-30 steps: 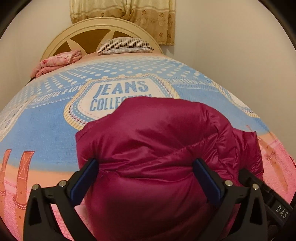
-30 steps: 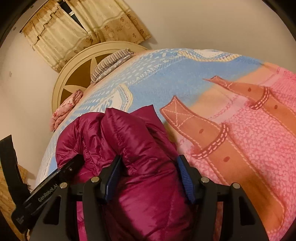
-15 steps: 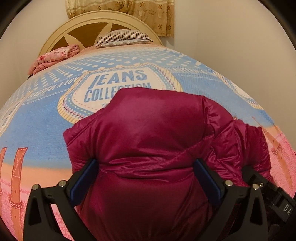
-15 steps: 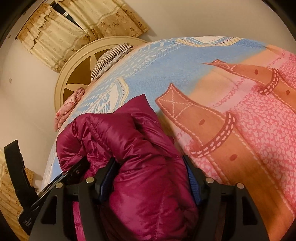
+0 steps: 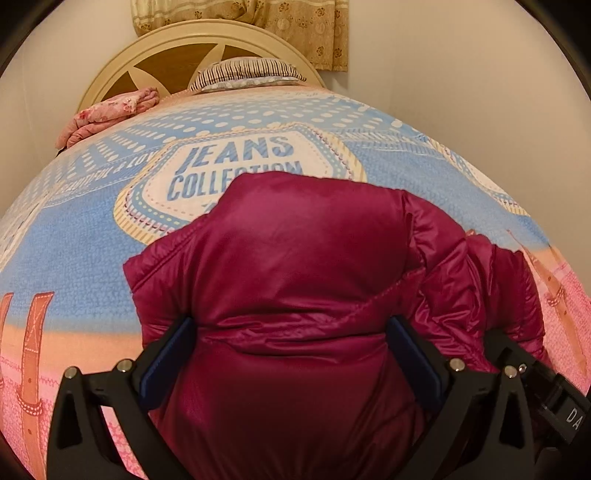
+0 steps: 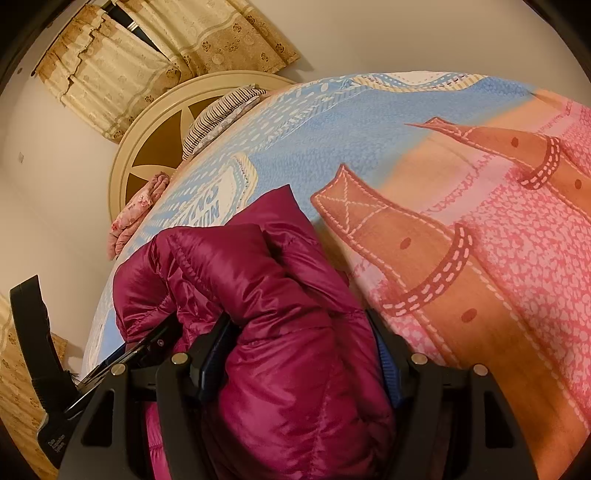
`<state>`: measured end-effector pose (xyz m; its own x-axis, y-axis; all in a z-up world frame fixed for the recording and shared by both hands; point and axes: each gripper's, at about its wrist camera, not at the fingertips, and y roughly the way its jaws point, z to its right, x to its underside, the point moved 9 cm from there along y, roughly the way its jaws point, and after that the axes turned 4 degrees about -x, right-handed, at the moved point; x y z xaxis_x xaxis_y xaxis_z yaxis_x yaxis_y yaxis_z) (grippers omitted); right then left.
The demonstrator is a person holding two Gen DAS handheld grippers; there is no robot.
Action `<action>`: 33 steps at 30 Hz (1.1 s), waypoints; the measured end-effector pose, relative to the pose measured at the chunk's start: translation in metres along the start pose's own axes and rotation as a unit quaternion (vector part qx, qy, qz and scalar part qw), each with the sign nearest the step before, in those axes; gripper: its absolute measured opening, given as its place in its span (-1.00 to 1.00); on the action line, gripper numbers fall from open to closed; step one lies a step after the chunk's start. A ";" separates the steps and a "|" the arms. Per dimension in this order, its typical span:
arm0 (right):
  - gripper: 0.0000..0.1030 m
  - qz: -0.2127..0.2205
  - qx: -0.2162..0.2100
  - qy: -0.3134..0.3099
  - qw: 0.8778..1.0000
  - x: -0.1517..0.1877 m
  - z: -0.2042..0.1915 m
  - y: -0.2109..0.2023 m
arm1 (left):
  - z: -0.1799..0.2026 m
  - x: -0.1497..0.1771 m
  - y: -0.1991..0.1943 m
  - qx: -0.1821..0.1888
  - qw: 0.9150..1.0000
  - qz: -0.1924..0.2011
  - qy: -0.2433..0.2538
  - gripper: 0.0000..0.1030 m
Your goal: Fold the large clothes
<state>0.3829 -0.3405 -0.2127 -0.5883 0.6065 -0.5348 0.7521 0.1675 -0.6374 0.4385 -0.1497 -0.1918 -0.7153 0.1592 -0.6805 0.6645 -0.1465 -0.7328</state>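
Item: shiny magenta quilted puffer jacket [image 5: 295,280], bunched on the near part of a bed covered by a blue, orange and pink printed fleece blanket [image 5: 74,240].

Left gripper [image 5: 291,354]: blue pads set wide, clamped on a thick jacket fold.

Right gripper [image 6: 299,354]: likewise closed on a bulky fold at the jacket's right edge.

Far end: cream wooden headboard [image 5: 110,70], striped pillow [image 5: 251,70], folded pink floral cloth [image 5: 107,114], beige curtain [image 5: 295,22].
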 end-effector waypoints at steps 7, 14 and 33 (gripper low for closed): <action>0.33 0.000 0.000 -0.001 1.000 -0.001 0.001 0.001 | -0.001 0.001 0.001 -0.003 1.000 0.000 0.002 1.00; 0.33 0.000 0.000 -0.002 1.000 -0.001 0.001 0.001 | 0.000 0.001 0.001 -0.004 1.000 -0.001 0.004 1.00; 0.33 0.000 -0.001 -0.001 1.000 -0.001 0.001 0.002 | 0.002 0.003 0.007 -0.010 1.000 -0.009 0.013 1.00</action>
<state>0.3845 -0.3419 -0.2142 -0.5882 0.6056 -0.5360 0.7532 0.1689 -0.6357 0.4404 -0.1520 -0.1985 -0.7214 0.1866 -0.6669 0.6560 -0.1243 -0.7444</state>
